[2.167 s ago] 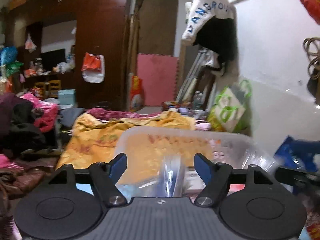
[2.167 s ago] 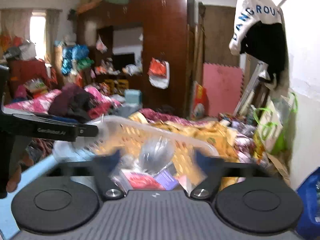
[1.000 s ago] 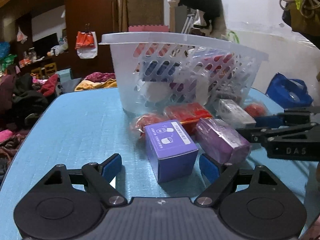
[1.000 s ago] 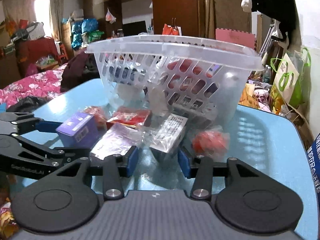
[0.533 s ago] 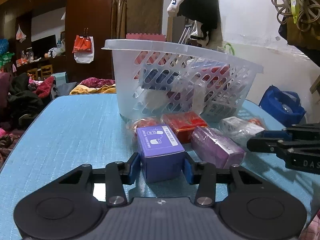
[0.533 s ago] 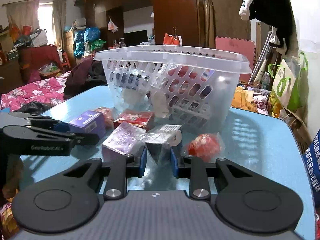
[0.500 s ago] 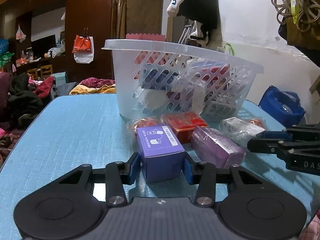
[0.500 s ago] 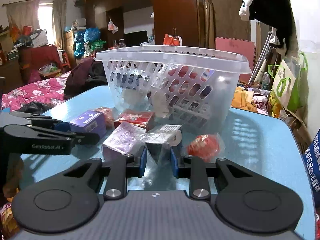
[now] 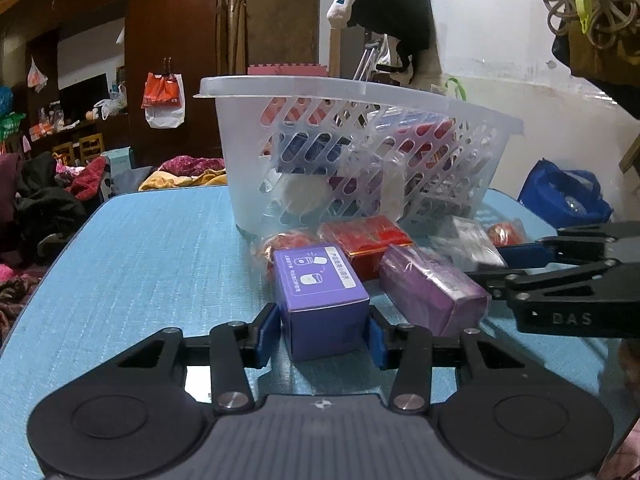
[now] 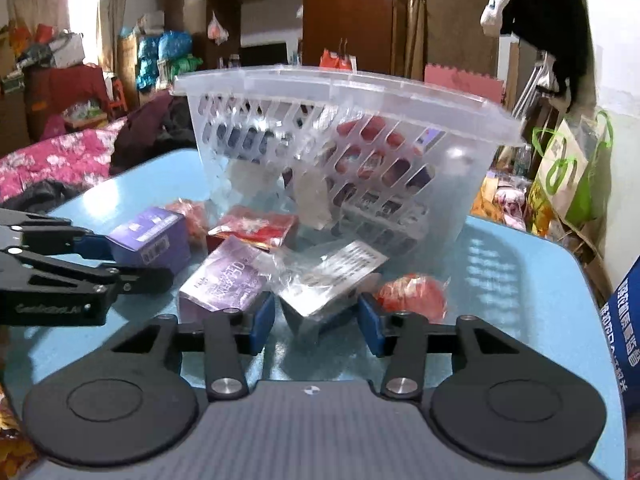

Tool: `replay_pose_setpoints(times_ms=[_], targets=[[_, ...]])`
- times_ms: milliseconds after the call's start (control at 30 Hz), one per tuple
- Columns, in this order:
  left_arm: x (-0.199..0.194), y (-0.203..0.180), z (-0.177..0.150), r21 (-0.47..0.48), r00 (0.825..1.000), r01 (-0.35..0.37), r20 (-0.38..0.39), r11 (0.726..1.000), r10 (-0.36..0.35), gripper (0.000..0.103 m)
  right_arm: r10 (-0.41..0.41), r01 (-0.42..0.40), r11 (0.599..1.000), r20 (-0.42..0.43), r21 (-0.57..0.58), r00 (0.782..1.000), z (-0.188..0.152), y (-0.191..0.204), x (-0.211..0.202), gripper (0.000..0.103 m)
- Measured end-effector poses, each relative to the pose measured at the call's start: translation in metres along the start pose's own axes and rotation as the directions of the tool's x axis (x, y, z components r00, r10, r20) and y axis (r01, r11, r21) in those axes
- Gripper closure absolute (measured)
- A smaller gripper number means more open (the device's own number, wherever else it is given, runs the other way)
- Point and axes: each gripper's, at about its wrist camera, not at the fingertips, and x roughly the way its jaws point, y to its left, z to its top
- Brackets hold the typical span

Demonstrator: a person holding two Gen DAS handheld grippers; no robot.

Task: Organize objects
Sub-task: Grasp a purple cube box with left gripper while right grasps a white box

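Gripping the small purple box [image 9: 322, 298] from both sides, the left gripper [image 9: 323, 330] has its blue fingers [image 9: 267, 330] pressed flat against the box's walls, and the box sits on the blue worktop [image 9: 140, 264]. The right gripper [image 10: 316, 322] has its fingers [image 10: 262, 320] spreading apart around a silver packet in clear wrap [image 10: 328, 278]; the pads stand just off its sides, with a small gap on each side. Just right of that packet lies a red wrapped ball [image 10: 414, 294], and to its left a long purple box in plastic film [image 10: 226, 276], which in the left wrist view lies just beside the gripped box. Behind these are a flat red box [image 9: 366, 238] and another red wrapped item [image 9: 280, 242]. Farther back on the worktop stands a clear plastic basket [image 9: 360, 92] with slotted walls, already holding several boxes and packets. A blue bag [image 9: 568, 196] sits beyond the worktop's right edge.
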Motion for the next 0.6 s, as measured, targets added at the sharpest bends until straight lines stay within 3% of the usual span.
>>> replay_pose_setpoints(times_ms=[67, 267, 400, 600], targets=[[0.000, 0.000, 0.000, -0.002, 1.000, 0.000, 0.003, 1.000, 0.000, 0.055, -0.019, 0.019, 1.000, 0.001, -0.019, 1.000, -0.002, 0.004, -0.002, 0.074], [-0.013, 0.004, -0.003, -0.028, 0.997, 0.017, 0.081, 0.999, -0.014, 0.057, -0.011, 0.011, 1.000, 0.066, -0.012, 0.998, -0.010, 0.001, -0.030, 0.075], [-0.031, 0.005, -0.002, -0.048, 0.989, 0.085, 0.129, 0.995, -0.078, 0.057, -0.008, 0.010, 1.000, 0.130, -0.013, 0.991, -0.009, 0.000, -0.055, 0.075], [-0.067, 0.007, 0.026, -0.050, 0.963, 0.132, 0.242, 0.990, -0.116, 0.057, 0.083, -0.095, 0.995, 0.241, 0.036, 0.967, 0.014, -0.012, -0.084, 0.075]])
